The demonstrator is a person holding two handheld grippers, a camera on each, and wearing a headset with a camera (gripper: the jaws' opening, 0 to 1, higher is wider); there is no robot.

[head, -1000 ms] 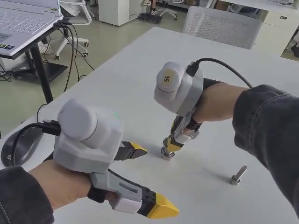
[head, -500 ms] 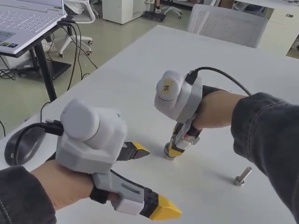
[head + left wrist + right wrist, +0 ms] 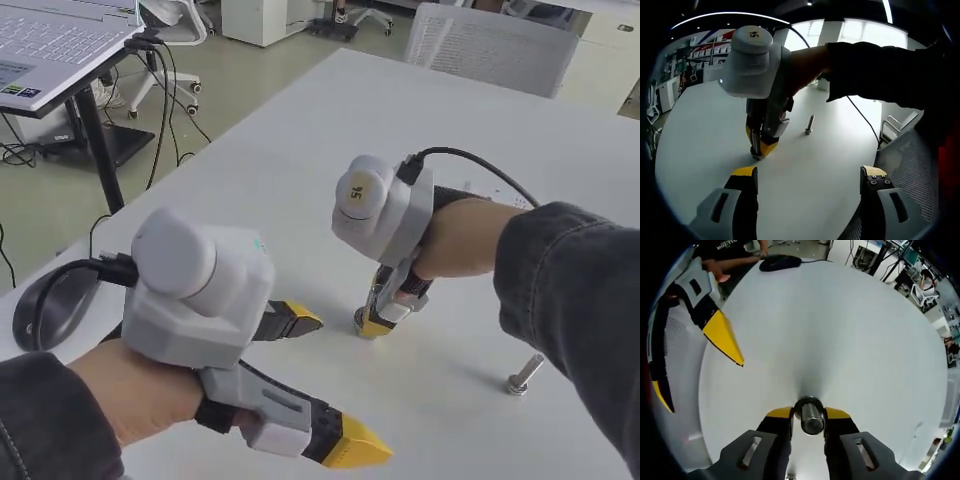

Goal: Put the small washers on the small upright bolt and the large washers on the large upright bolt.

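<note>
Your right hand-held gripper [image 3: 810, 414] points steeply down at the table [image 3: 300, 150]. Its yellow-tipped jaws are closed on the upright bolt [image 3: 812, 421]. In the right gripper view one jaw touches each side of the bolt's round metal top, at 6 o'clock in that view. In the head view the bolt stands near the middle of the table, directly at 6 o'clock of your right hand, and the gripper tips hide most of it. A wider metal ring shows at its foot. I cannot tell whether that is a washer or the bolt's own head.

Your left hand-held gripper [image 3: 330, 385] hangs open at 7 o'clock of the upright bolt. Its jaws are spread wide with nothing between them, and they are clear of the table. From the left gripper view, the two yellow tips frame the right gripper, which is at 11 o'clock.

A second bolt [image 3: 522, 373] lies on its side on the table at 4 o'clock of the upright bolt, well apart from it. It touches neither gripper.

A dark computer mouse [image 3: 45, 305] with its cable sits at the table's edge at 9 o'clock. A laptop [image 3: 50, 40] rests on a separate stand at 10 o'clock. A mesh-backed chair [image 3: 490, 45] stands beyond the far edge at 12 o'clock.
</note>
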